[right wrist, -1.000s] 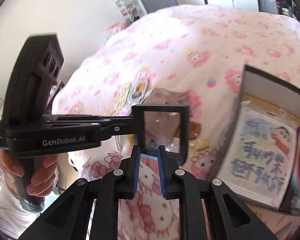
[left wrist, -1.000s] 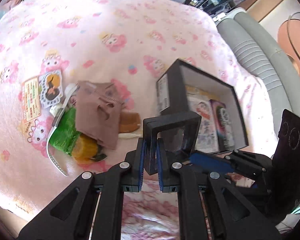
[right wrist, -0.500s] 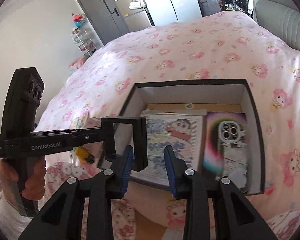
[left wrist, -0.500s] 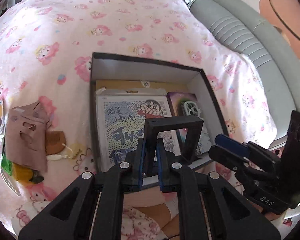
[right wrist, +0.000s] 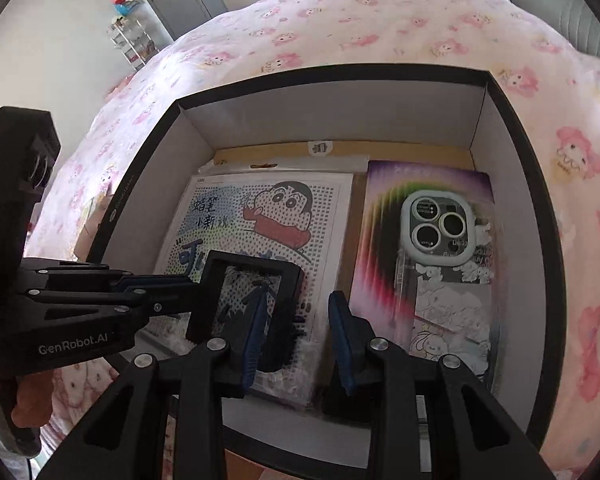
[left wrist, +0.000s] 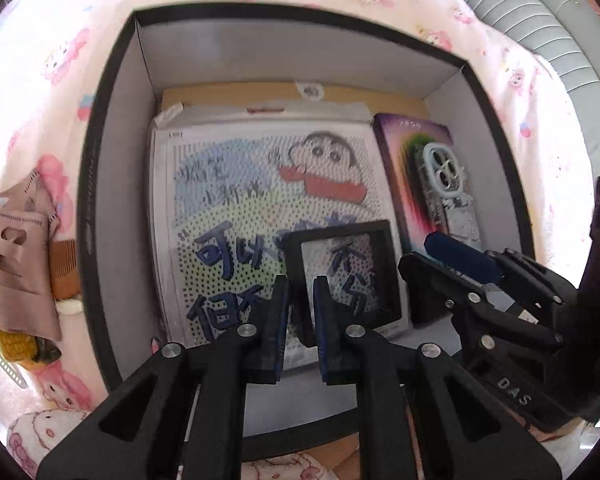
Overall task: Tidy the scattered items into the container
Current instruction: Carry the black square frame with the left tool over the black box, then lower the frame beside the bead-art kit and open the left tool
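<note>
From the left wrist view, the left gripper (left wrist: 299, 312) is over the box (left wrist: 112, 184), which stands on the bed (left wrist: 60, 60). Its jaws pinch the edge of a small black frame (left wrist: 342, 272), held low inside the box above the cartoon sheet (left wrist: 260, 200). A phone case pack (left wrist: 432, 188) lies just beside the sheet, on its right. The right gripper (left wrist: 452, 260) reaches in from the right. Outside the box, to the left, a brown mask (left wrist: 16, 256), a comb (left wrist: 64, 268) and a yellow-green item (left wrist: 20, 346) lie on the bed.

From the right wrist view, the right gripper (right wrist: 296, 336) has its jaws spread, with nothing between them. It hangs over the near part of the box (right wrist: 540, 240). The left gripper (right wrist: 172, 284) comes from the left and grips the frame (right wrist: 252, 300) over the sheet (right wrist: 260, 216). The pack (right wrist: 440, 240) lies on the right.
</note>
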A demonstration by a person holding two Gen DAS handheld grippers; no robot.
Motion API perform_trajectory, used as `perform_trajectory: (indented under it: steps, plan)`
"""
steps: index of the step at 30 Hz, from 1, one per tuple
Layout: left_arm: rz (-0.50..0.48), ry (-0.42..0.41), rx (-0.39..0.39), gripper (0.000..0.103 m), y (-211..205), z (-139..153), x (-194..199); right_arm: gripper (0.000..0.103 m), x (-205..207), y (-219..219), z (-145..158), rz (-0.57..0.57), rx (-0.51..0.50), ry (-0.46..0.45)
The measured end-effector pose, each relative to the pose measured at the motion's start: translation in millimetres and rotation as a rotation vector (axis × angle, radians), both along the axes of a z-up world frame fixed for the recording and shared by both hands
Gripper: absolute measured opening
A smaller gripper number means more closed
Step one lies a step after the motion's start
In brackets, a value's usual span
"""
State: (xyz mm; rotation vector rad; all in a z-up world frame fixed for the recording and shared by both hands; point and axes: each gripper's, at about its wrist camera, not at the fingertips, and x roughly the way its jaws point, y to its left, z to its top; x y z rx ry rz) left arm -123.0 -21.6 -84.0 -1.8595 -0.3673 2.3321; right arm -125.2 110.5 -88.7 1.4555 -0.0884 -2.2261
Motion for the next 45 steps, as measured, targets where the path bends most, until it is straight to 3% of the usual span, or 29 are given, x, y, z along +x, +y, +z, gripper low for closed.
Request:
perform_trajectory:
  steps: [5, 8, 11, 13, 20, 23, 27, 30, 32, 35, 40, 45]
  plan:
    - [-0.047, 0.044, 0.098, 0.012, 11, 12, -7, 0.028, 2, 21, 17, -0.089, -0.009, 0.097]
    - [-0.062, 0.057, 0.115, 0.019, 21, 9, -16, 0.028, -2, 27, 14, -0.103, 0.004, 0.09]
    - [-0.074, 0.001, 0.212, 0.019, 30, -6, -26, 0.028, -3, 31, 8, -0.116, 0.018, 0.081]
    - [-0.092, -0.009, 0.235, 0.019, 38, -11, -27, 0.028, 1, 34, 6, -0.14, 0.027, 0.086]
    - [-0.029, -0.023, 0.189, 0.018, 34, -18, -23, 0.027, 1, 25, 1, -0.127, 0.109, 0.123]
    - [0.0, -0.02, 0.105, 0.019, 27, -12, -12, 0.027, 4, 17, -5, -0.079, 0.103, 0.105]
    - [0.016, -0.045, 0.102, 0.019, 14, -7, 3, 0.027, 5, 10, -11, -0.052, 0.084, 0.076]
    - [0.03, 0.01, 0.127, 0.021, 6, 8, 8, 0.027, 8, 5, -12, -0.031, 0.077, 0.077]
    - [0.052, 0.056, 0.134, 0.028, 0, 16, 6, 0.027, 9, 0, -12, -0.011, 0.074, 0.082]
    - [0.088, 0.081, 0.129, 0.03, -6, 11, -5, 0.027, 10, -7, -15, 0.006, 0.071, 0.08]
    - [0.136, 0.012, 0.121, 0.03, -1, -9, -13, 0.027, 13, -15, -19, 0.015, 0.021, 0.054]
    - [0.152, -0.016, 0.059, 0.03, -6, 0, 0, 0.027, 16, -16, -17, 0.02, 0.015, 0.057]
